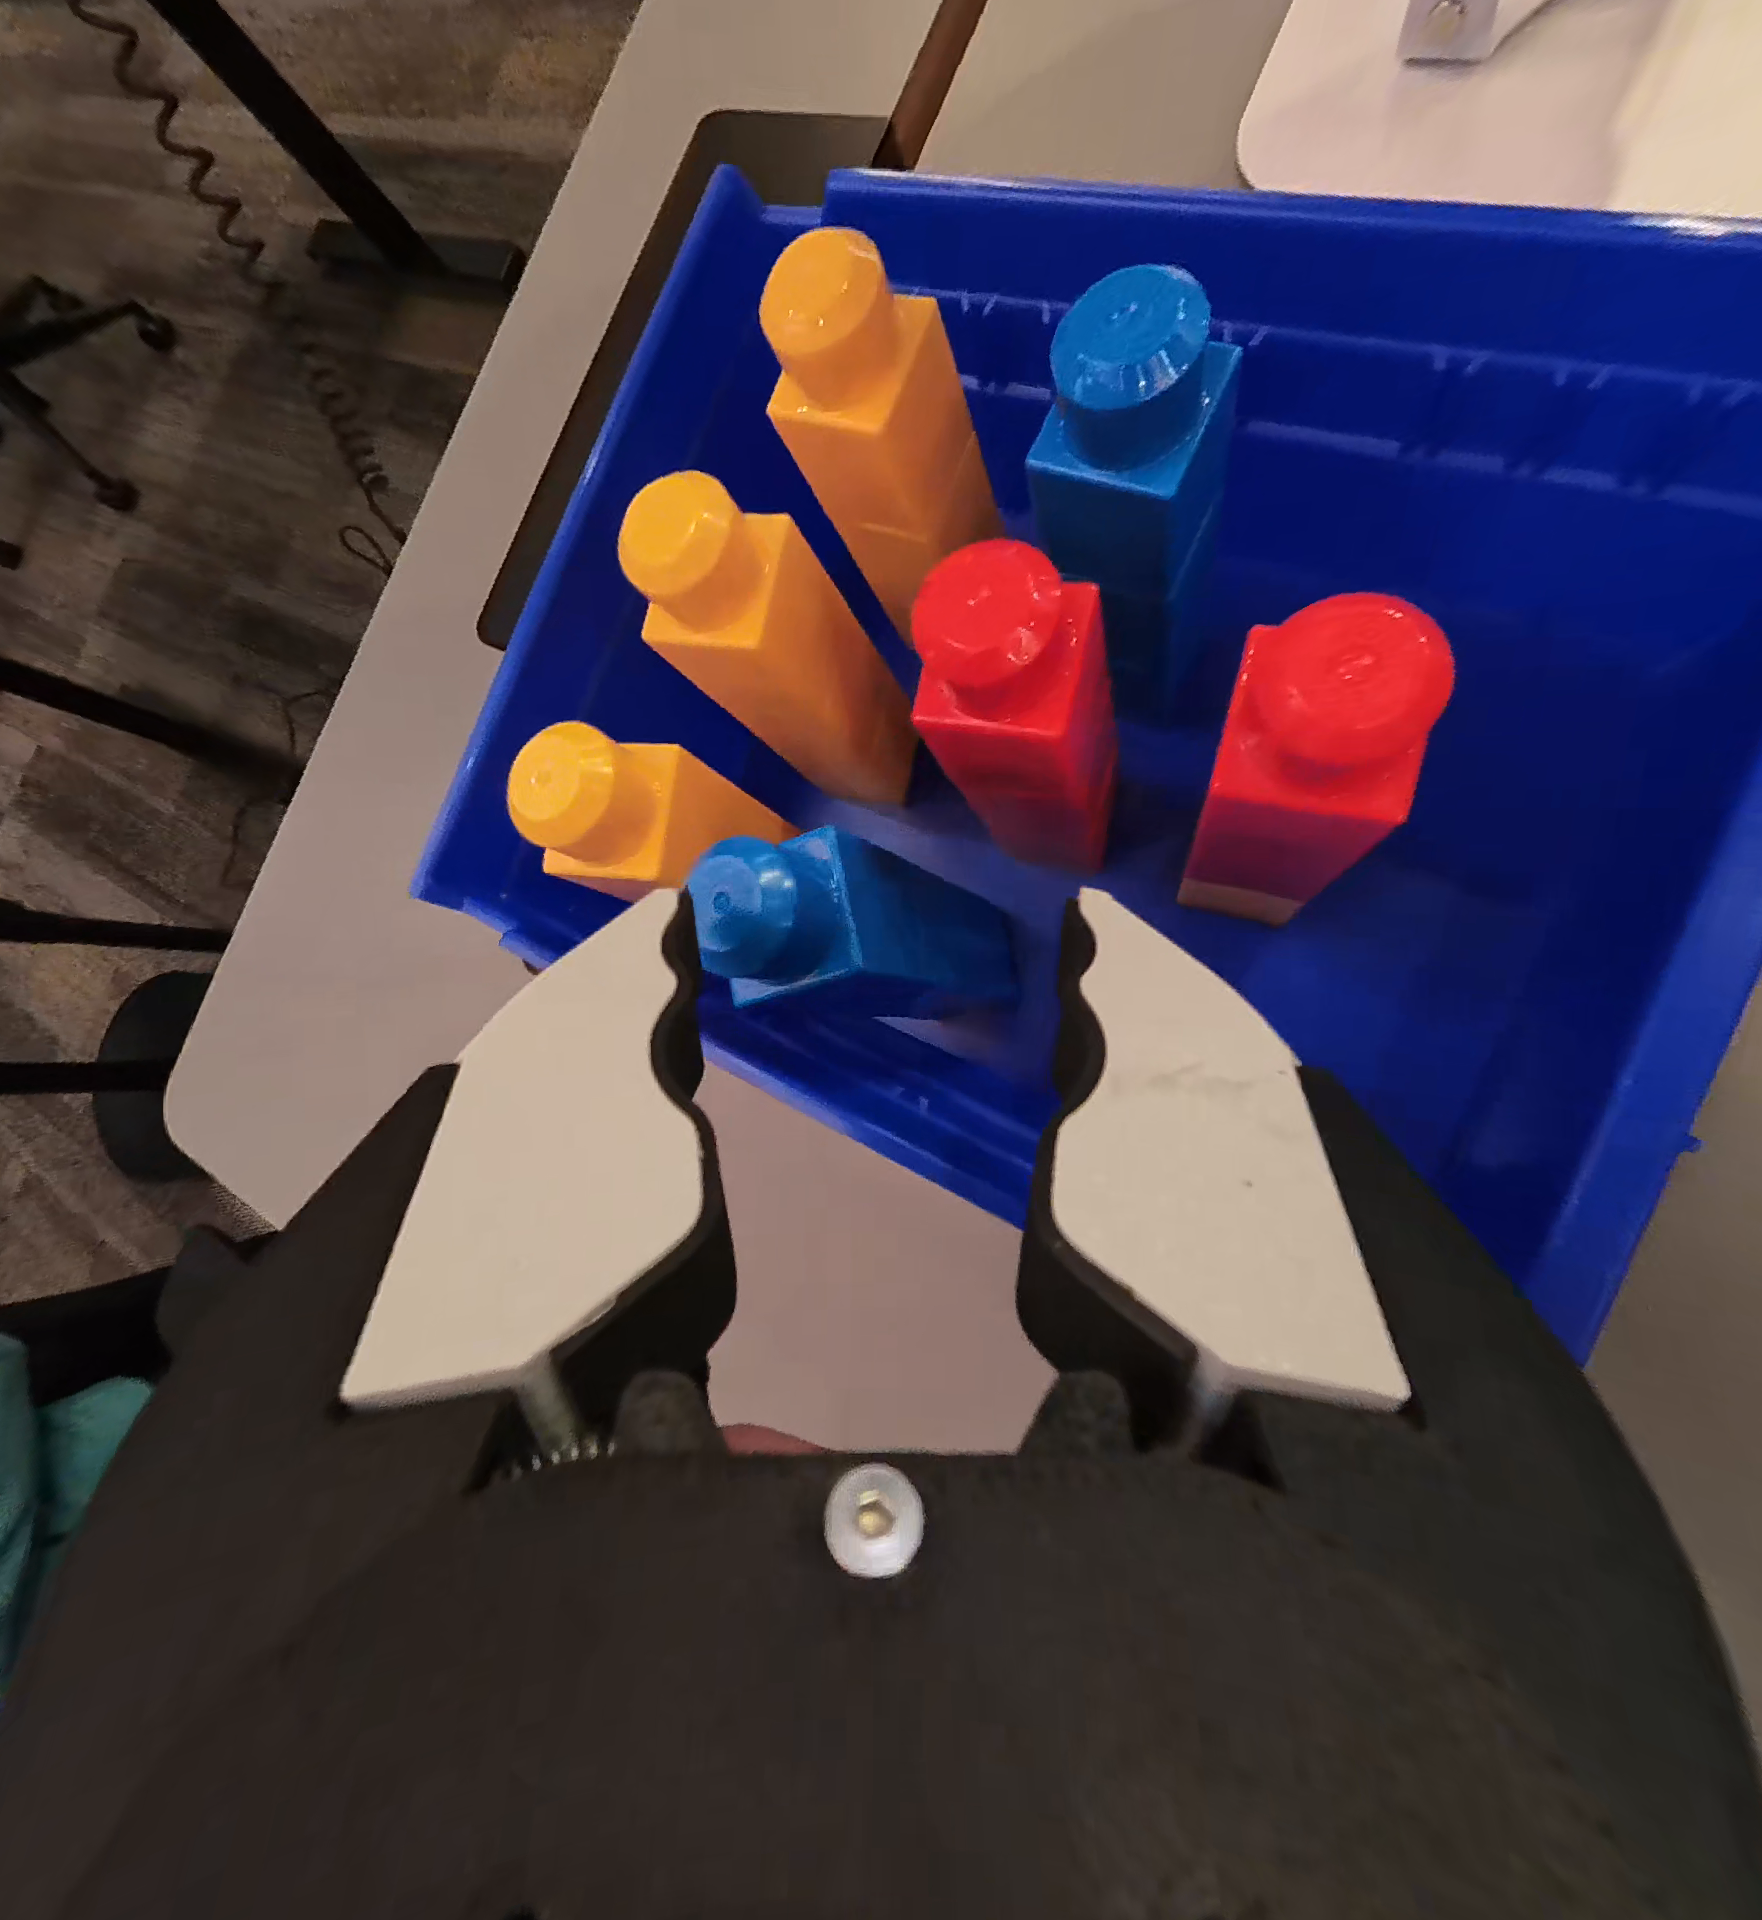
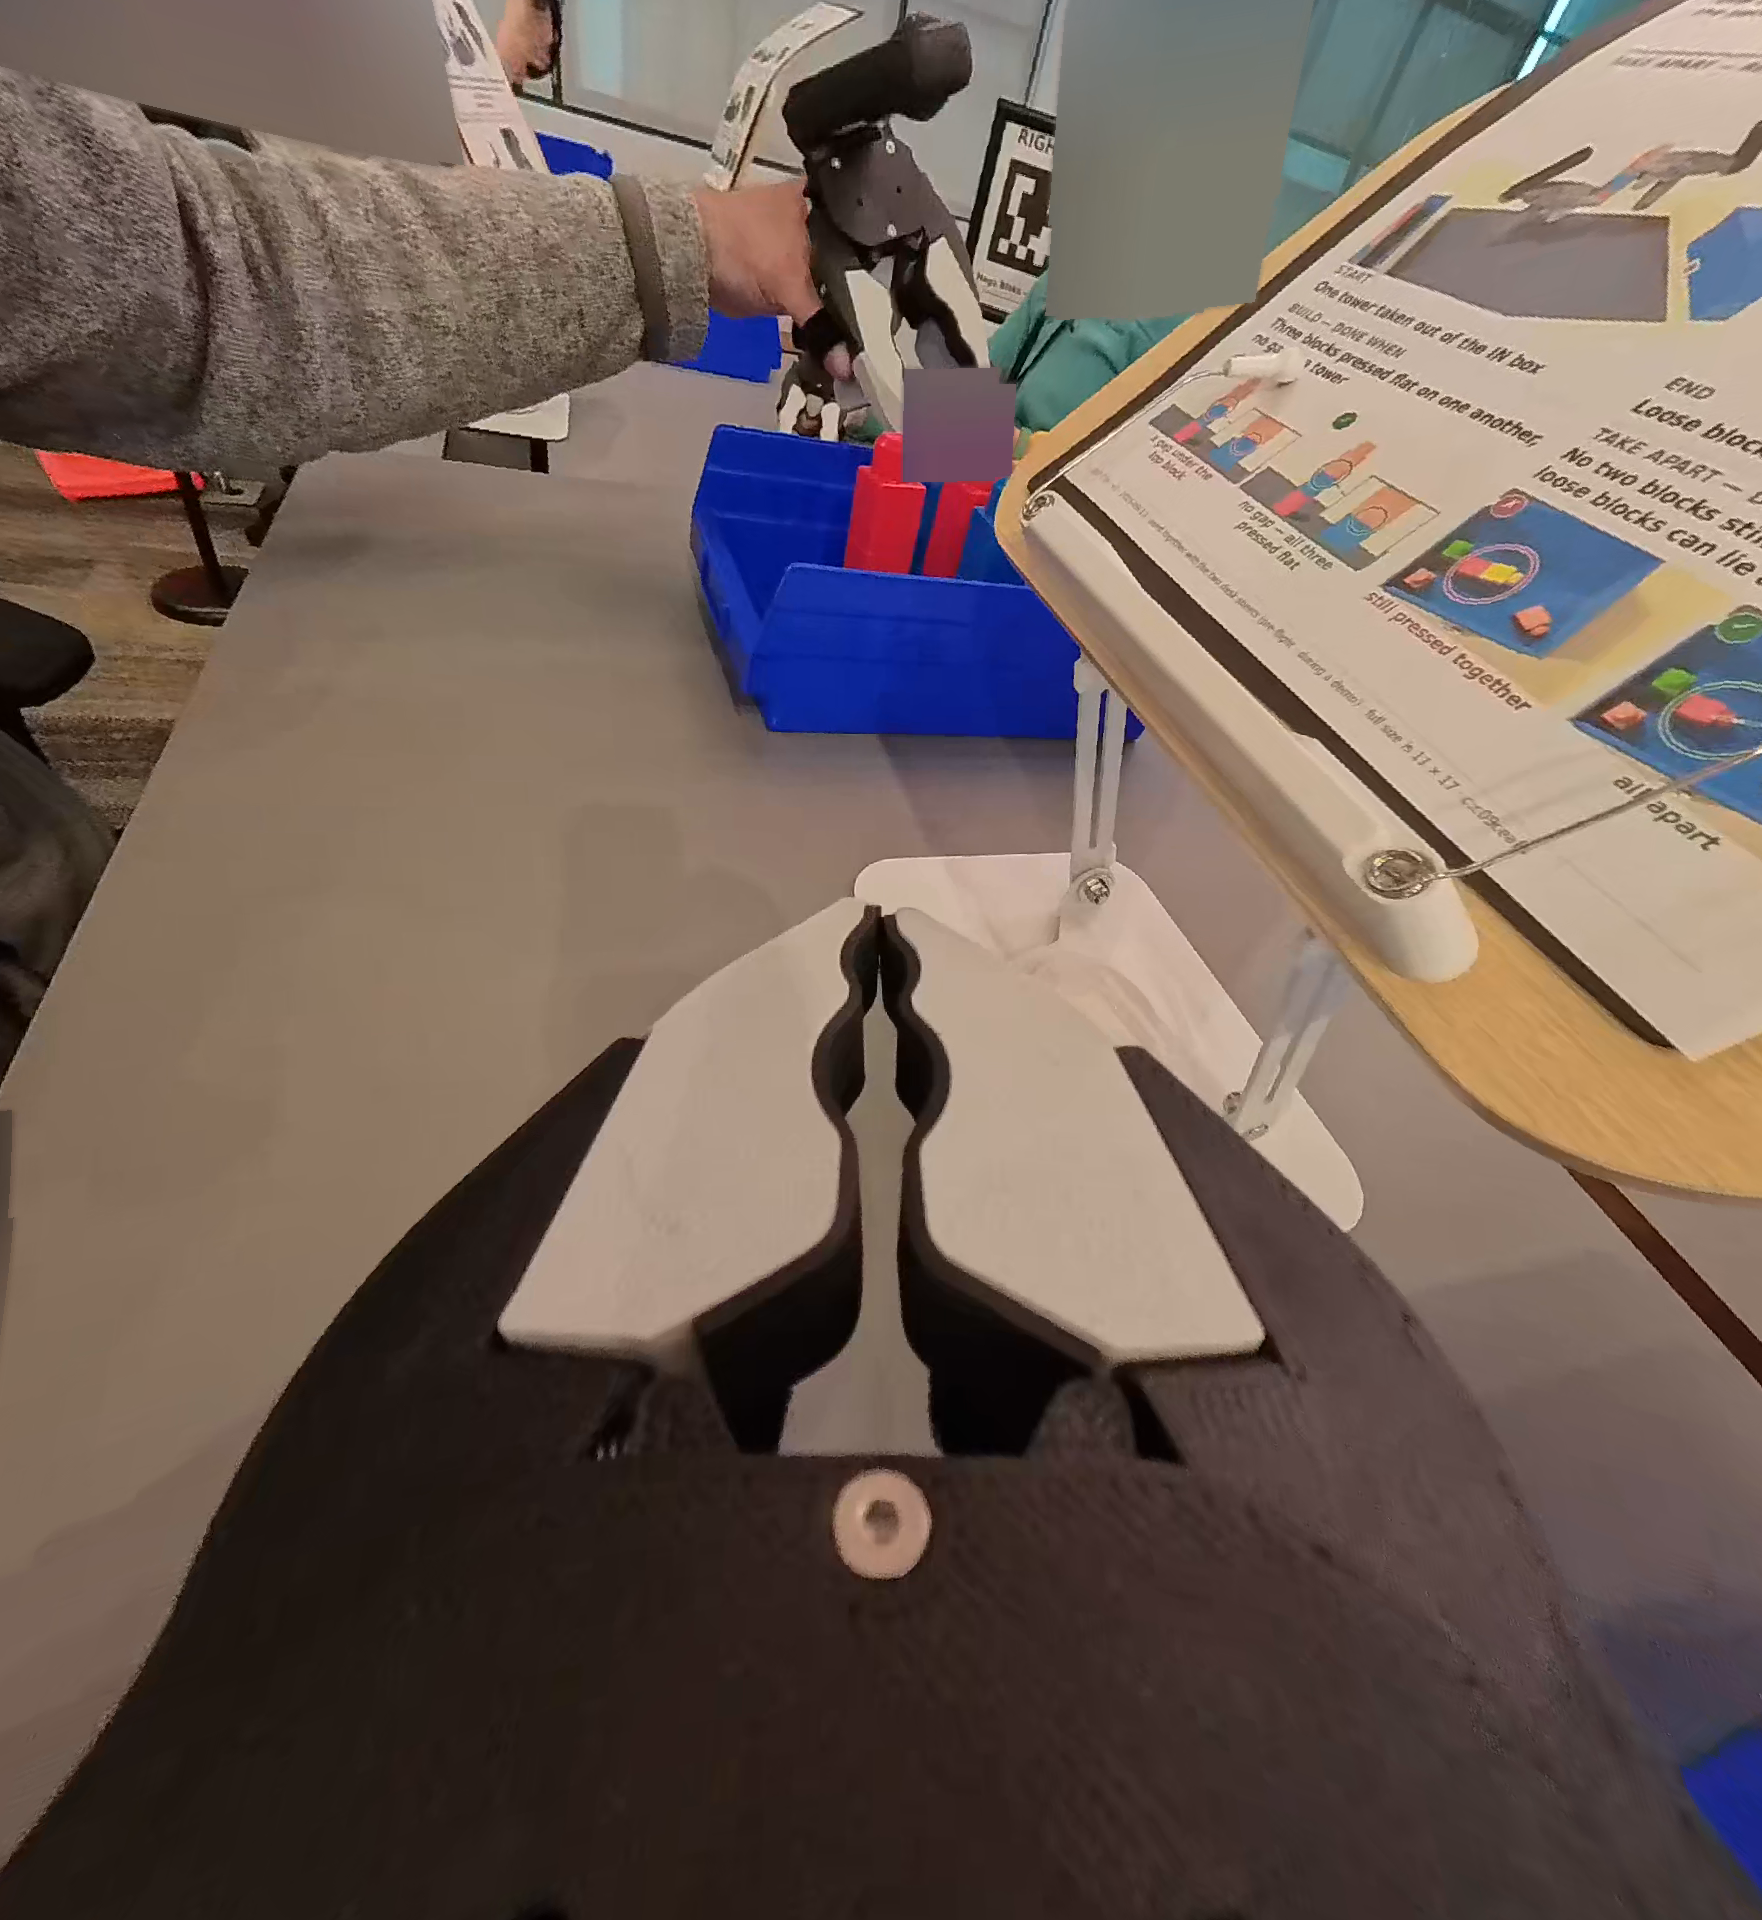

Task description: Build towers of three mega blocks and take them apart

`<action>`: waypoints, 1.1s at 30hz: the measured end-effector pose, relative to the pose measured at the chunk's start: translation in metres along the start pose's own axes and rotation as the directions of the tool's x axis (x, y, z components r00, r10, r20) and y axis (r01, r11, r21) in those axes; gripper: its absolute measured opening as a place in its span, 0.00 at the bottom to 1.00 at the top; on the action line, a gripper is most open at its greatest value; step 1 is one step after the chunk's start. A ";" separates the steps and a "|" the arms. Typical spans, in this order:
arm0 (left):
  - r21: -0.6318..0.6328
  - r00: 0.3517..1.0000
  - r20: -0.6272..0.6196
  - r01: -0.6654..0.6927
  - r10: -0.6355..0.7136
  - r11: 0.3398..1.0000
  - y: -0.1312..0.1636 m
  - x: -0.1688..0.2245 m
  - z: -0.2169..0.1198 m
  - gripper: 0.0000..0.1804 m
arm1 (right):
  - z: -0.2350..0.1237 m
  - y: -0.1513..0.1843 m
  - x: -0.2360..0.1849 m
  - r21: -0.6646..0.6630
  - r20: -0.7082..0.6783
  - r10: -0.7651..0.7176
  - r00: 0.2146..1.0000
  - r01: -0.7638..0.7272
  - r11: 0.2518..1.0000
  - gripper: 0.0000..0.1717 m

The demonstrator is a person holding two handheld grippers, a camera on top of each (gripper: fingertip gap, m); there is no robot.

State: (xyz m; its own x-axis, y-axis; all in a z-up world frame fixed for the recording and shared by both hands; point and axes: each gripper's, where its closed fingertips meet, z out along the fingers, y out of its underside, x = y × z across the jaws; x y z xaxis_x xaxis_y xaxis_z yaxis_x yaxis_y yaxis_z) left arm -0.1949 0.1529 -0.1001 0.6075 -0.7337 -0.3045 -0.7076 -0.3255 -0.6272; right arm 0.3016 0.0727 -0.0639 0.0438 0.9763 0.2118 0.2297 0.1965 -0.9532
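Seven towers stand built in the blue bin (image 1: 1635,1039); left claw (image 1: 872,909) open above them, right claw (image 2: 879,920) closed, empty; dismantling remains.

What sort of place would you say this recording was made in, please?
Probably an office or lab room set up for data collection: a grey table holds a blue bin of block towers, an instruction sheet on a stand sits beside it, and carpet with a wheeled chair base shows below.
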 end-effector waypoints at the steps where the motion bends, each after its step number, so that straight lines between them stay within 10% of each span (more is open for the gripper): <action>1: 0.001 1.000 0.002 -0.003 0.003 1.000 0.000 0.000 0.000 0.36 | 0.000 0.001 0.000 -0.002 0.003 0.001 1.000 -0.001 1.000 0.00; 25: -0.136 0.987 -0.063 0.137 -0.146 0.981 0.018 0.003 0.042 0.21 | -0.001 0.003 -0.004 0.012 0.038 0.009 0.999 -0.009 1.000 0.00; 33: -0.026 0.988 0.013 0.154 -0.154 0.988 -0.022 0.014 -0.033 0.21 | 0.000 0.010 -0.004 -0.018 0.041 0.007 0.999 -0.007 1.000 0.00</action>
State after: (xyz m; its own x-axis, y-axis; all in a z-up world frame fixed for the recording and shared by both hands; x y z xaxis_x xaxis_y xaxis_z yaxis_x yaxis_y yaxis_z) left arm -0.1830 0.1299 -0.0665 0.7140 -0.6667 -0.2136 -0.6143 -0.4503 -0.6479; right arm 0.3040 0.0710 -0.0741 0.0060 0.9806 0.1959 0.2465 0.1884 -0.9507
